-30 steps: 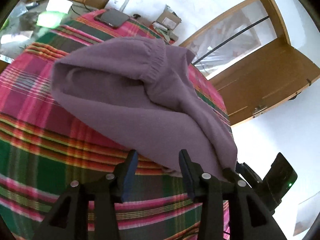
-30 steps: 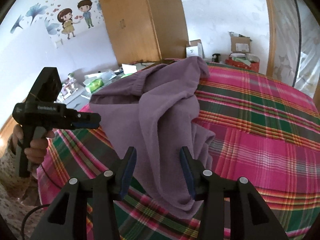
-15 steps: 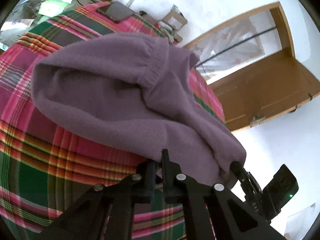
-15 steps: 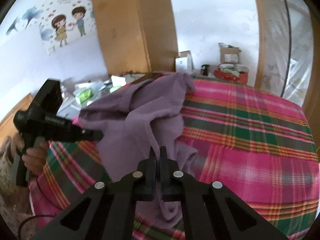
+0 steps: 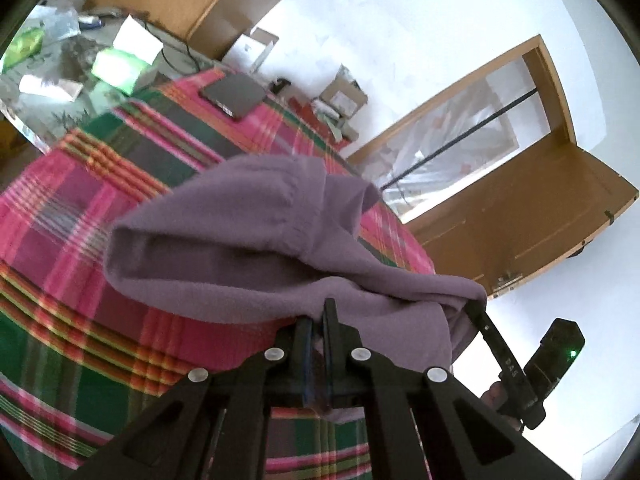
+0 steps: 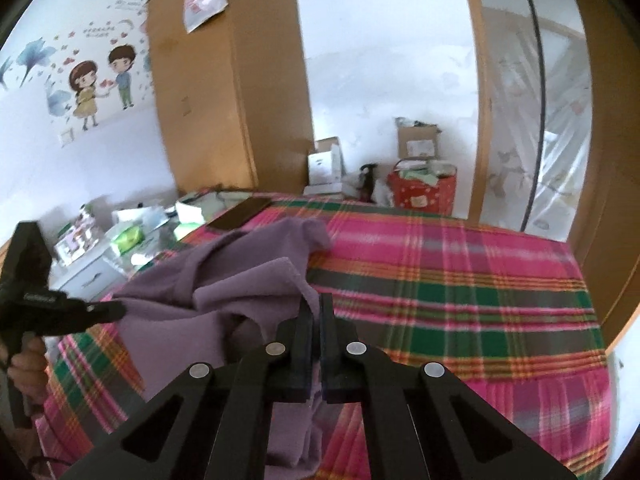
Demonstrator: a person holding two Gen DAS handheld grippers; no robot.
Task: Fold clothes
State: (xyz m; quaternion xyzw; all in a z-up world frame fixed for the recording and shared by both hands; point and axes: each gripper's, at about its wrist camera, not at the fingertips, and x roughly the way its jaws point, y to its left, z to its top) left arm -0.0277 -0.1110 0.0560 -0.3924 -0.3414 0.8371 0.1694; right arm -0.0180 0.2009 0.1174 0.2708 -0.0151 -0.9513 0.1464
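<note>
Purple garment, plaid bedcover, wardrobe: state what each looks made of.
Purple garment: soft knit or fleece, probably; matte, fuzzy surface with a ribbed band, draping in thick folds where both tools pinch it.
Plaid bedcover: thin woven cloth, seemingly cotton; flat matte stripes in pink, green and orange.
Wardrobe: brown wood or wood-look laminate; smooth, faintly glossy, grain too blurred to tell.

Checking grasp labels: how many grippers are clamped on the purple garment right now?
2. The left gripper pinches the purple garment at its near edge; the right gripper pinches an adjacent near fold. Both jaws shut on fabric.
</note>
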